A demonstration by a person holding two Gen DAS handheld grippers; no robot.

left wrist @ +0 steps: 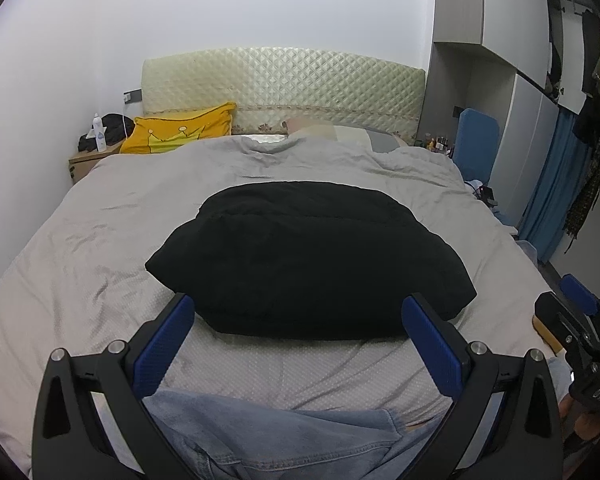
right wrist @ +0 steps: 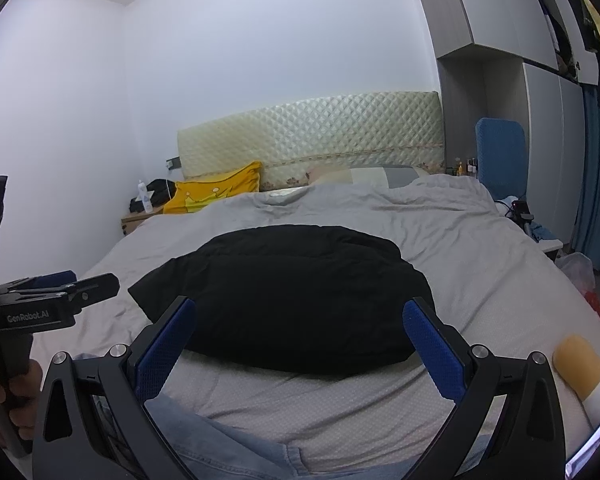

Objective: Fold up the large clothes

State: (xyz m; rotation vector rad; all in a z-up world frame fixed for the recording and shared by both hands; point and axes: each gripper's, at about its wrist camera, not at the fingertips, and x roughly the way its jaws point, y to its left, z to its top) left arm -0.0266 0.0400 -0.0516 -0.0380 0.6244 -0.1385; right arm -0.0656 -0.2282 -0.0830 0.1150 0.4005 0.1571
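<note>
A folded black garment [left wrist: 304,260] lies in a thick bundle on the grey bed [left wrist: 100,248]; it also shows in the right wrist view [right wrist: 284,296]. A light blue denim garment [left wrist: 284,440] lies at the near edge of the bed, below both grippers [right wrist: 236,456]. My left gripper [left wrist: 298,312] is open and empty, held above the bed just short of the black bundle. My right gripper [right wrist: 300,316] is open and empty, likewise just short of the bundle. Each gripper shows at the edge of the other's view.
A yellow pillow [left wrist: 180,132] and a quilted headboard [left wrist: 284,84] are at the far end. A bedside table [left wrist: 88,160] with a bottle stands far left. A blue chair [left wrist: 476,140], wardrobes and hanging clothes [left wrist: 596,92] are on the right. A plush toy [right wrist: 584,372] lies near right.
</note>
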